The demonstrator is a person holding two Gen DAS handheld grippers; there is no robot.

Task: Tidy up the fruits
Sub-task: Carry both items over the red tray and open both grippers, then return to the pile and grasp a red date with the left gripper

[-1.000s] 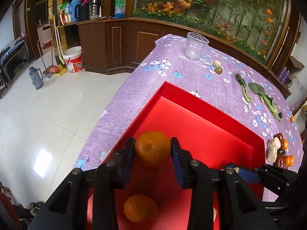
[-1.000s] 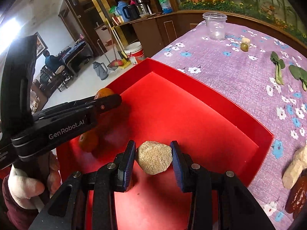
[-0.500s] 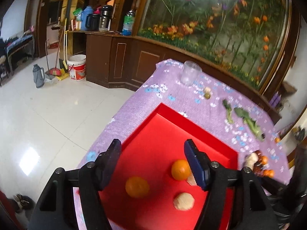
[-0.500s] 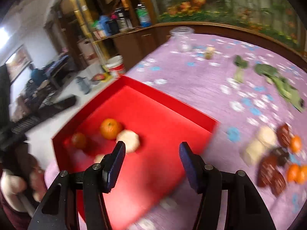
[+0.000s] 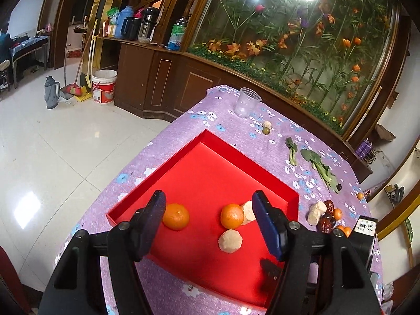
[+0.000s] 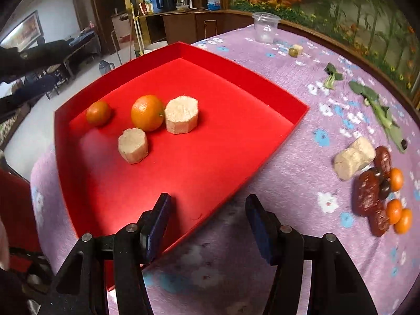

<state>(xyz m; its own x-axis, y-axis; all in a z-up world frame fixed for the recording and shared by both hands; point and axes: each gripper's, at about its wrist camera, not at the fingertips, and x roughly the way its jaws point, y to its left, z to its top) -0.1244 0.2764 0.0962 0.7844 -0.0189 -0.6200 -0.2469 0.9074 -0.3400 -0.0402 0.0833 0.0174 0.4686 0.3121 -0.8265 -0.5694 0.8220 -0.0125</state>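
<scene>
A shallow red tray (image 6: 275,99) with low, straight walls and a smooth matte floor fills the centre-left of the right wrist view, resting on a fuzzy purple tablecloth (image 6: 288,173) printed with small white and blue flowers. Inside it, toward the upper left of the frame, lie four pieces: a small round orange (image 6: 98,113) with dimpled skin standing apart near the left wall, a larger glossy orange (image 6: 147,113) touching a pale, fibrous, faceted sugarcane chunk (image 6: 181,115), and a second beige cane chunk (image 6: 132,145) just below them. At the right edge of the frame a loose heap lies on the cloth: another cane piece (image 6: 353,157), wrinkled dark red dates (image 6: 366,193) and several tiny oranges (image 6: 396,211). Leafy greens (image 6: 378,105) and a clear plastic cup (image 6: 265,27) sit farther up. The right gripper (image 6: 207,225) is spread wide and holds nothing, over the tray's near rim. In the left wrist view the left gripper (image 5: 210,223) is likewise spread and empty, above the tray (image 5: 199,137).
</scene>
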